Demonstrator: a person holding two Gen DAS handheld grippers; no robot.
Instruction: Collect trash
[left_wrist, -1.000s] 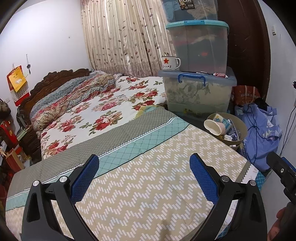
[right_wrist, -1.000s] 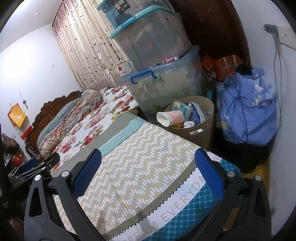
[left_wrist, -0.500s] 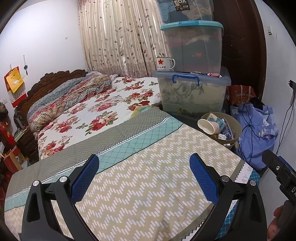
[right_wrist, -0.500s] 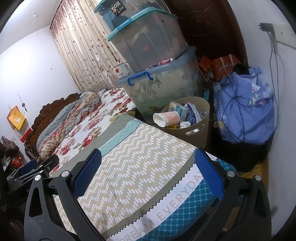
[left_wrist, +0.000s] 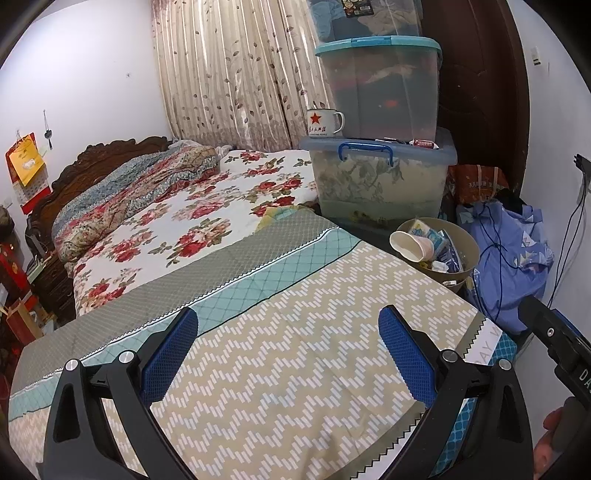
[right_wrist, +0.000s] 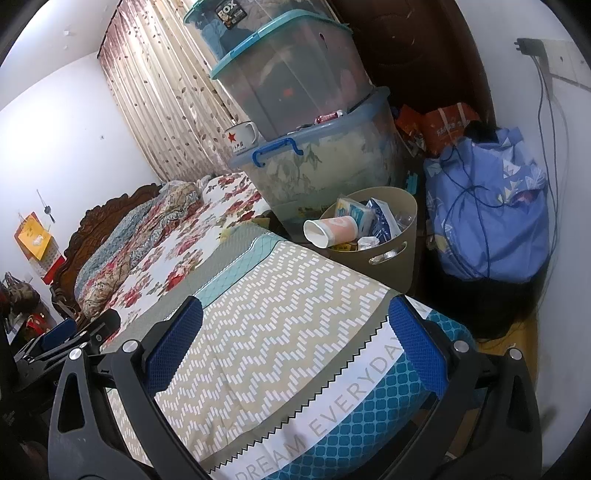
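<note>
A beige trash bin (right_wrist: 391, 254) stands on the floor past the bed's far corner, filled with wrappers and a paper cup (right_wrist: 330, 229) lying on its rim. It also shows in the left wrist view (left_wrist: 467, 251) with the cup (left_wrist: 412, 245). My left gripper (left_wrist: 288, 343) is open and empty above the zigzag bedspread (left_wrist: 295, 369). My right gripper (right_wrist: 295, 332) is open and empty above the bedspread's corner (right_wrist: 295, 350). Both are well short of the bin.
Stacked plastic storage boxes (left_wrist: 376, 173) with a star mug (left_wrist: 323, 122) stand behind the bin. A blue cloth bundle (right_wrist: 487, 221) with cables sits right of it. Floral bedding (left_wrist: 184, 221) and a dark headboard (left_wrist: 92, 166) lie left.
Both grippers have drawn back slightly from the bin and the views have shifted a little. Both grippers stay open and empty.
</note>
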